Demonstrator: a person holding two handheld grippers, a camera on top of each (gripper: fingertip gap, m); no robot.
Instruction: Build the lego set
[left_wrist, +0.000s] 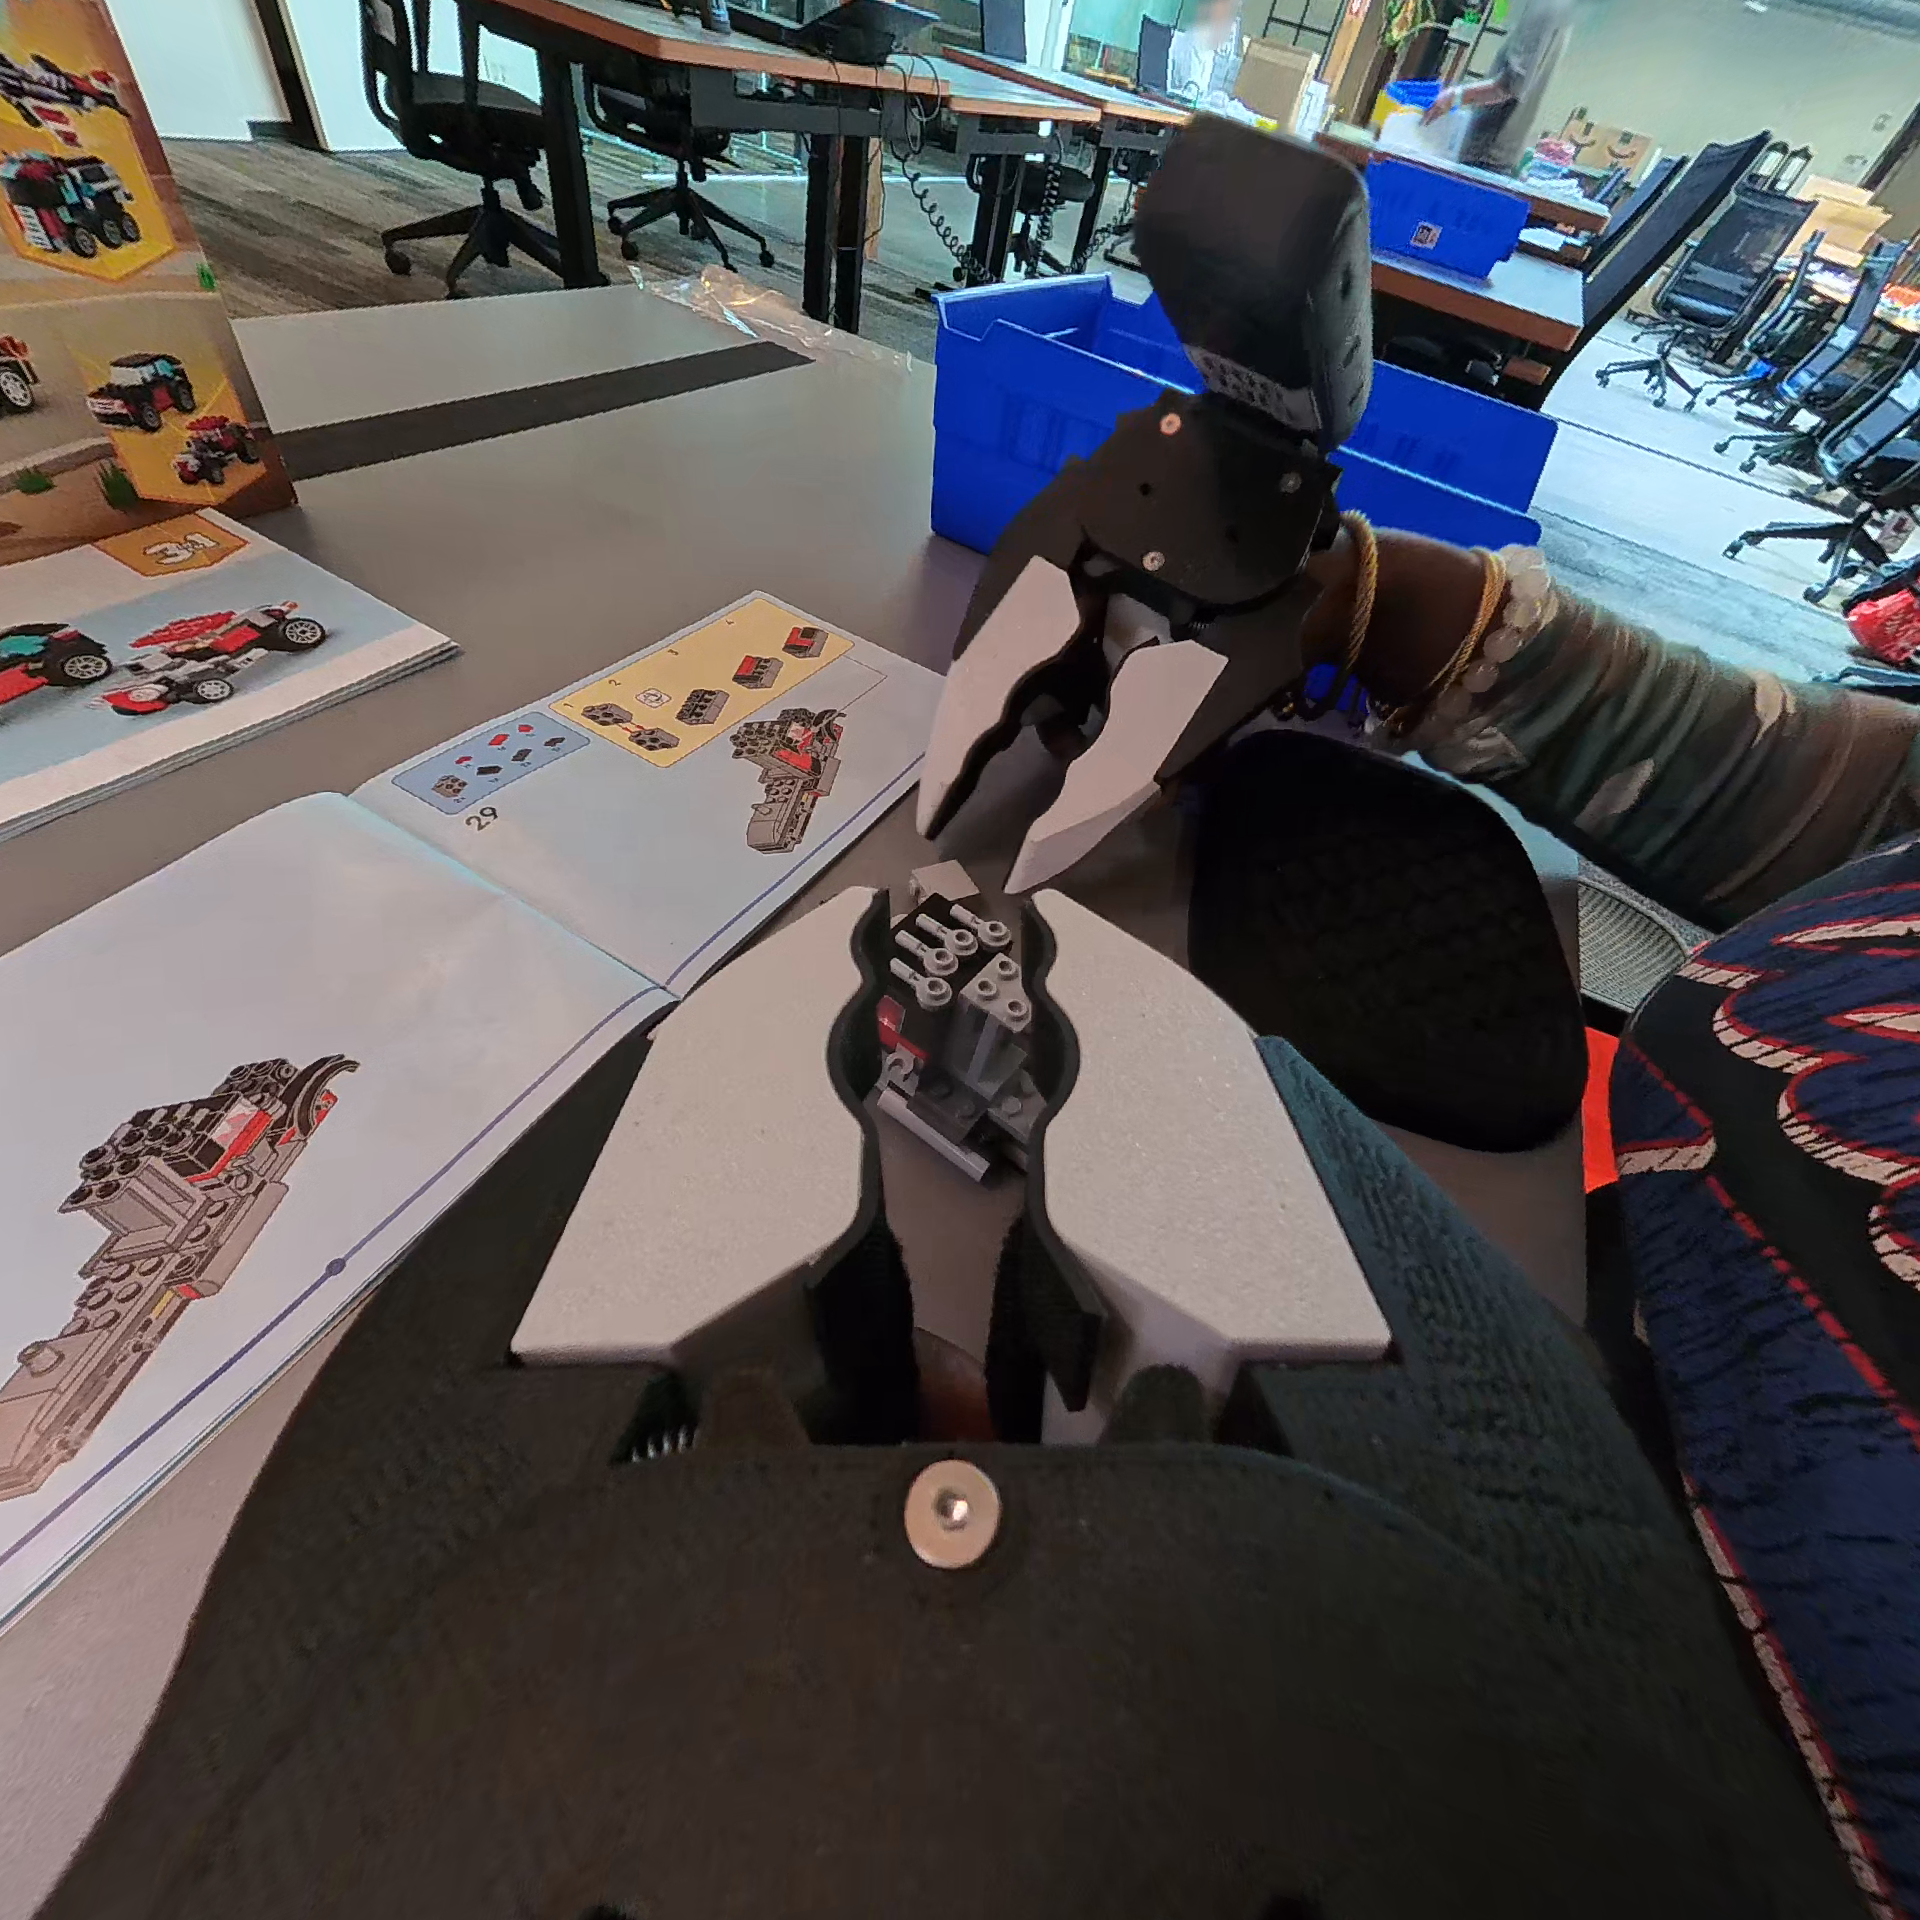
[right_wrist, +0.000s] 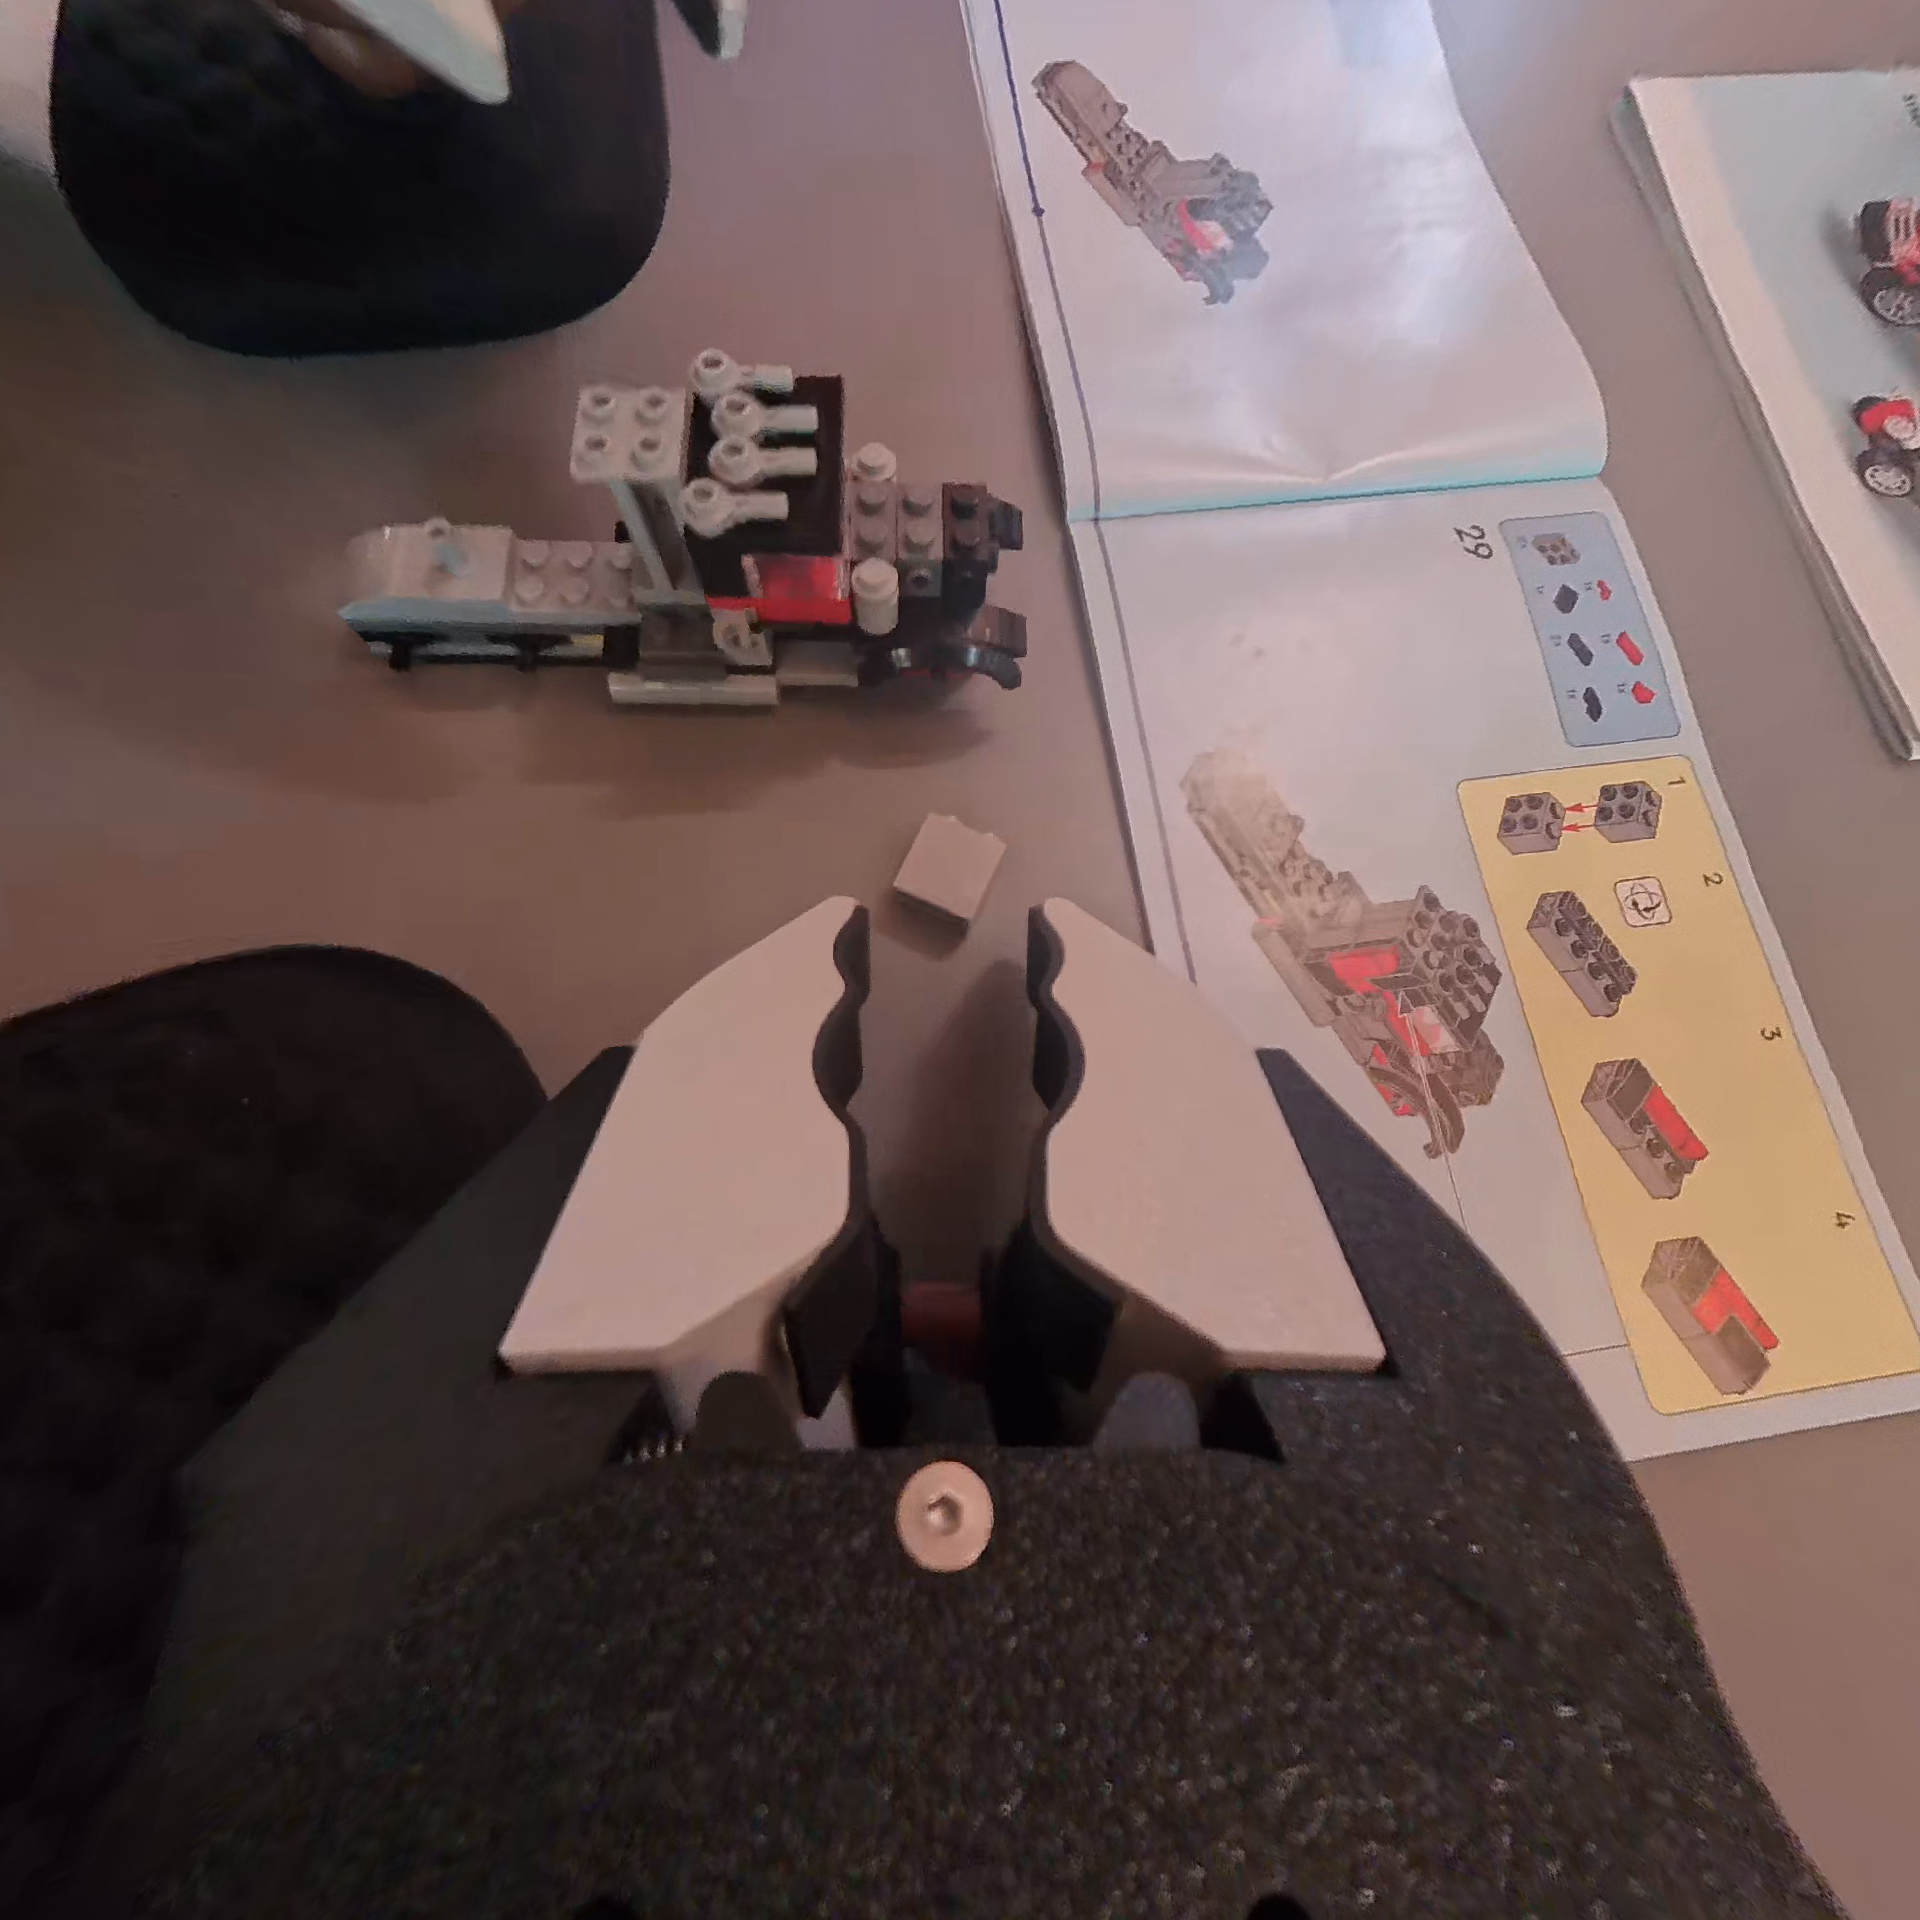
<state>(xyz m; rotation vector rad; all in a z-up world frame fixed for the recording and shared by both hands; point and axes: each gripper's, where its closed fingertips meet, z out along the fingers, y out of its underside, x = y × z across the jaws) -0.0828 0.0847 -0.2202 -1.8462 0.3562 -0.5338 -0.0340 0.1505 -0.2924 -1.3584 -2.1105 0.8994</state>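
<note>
A part-built lego vehicle (right_wrist: 686, 540) in grey, black and red stands on the grey table (right_wrist: 312, 831). In the left wrist view it (left_wrist: 951, 1018) shows through the gap between my left fingers. My left gripper (left_wrist: 951, 904) is open and empty and hovers above the model; its tips show at the top of the right wrist view (right_wrist: 608, 52). A small loose grey brick (right_wrist: 948, 868) lies on the table just ahead of my right gripper (right_wrist: 945, 914), which is open and empty. In the left wrist view the right gripper (left_wrist: 977, 852) points down at that brick (left_wrist: 945, 878).
An open instruction booklet (right_wrist: 1351, 727) lies beside the model, a second booklet (left_wrist: 156, 644) and the set's box (left_wrist: 104, 260) farther left. A blue bin (left_wrist: 1039, 416) stands behind. Black padded ovals (left_wrist: 1382, 935) (right_wrist: 208, 1143) sit at the table edge. A person's sleeved arm (left_wrist: 1610, 707) holds the right gripper. The gap from one gripper's tips to the other's is roughly 12 cm.
</note>
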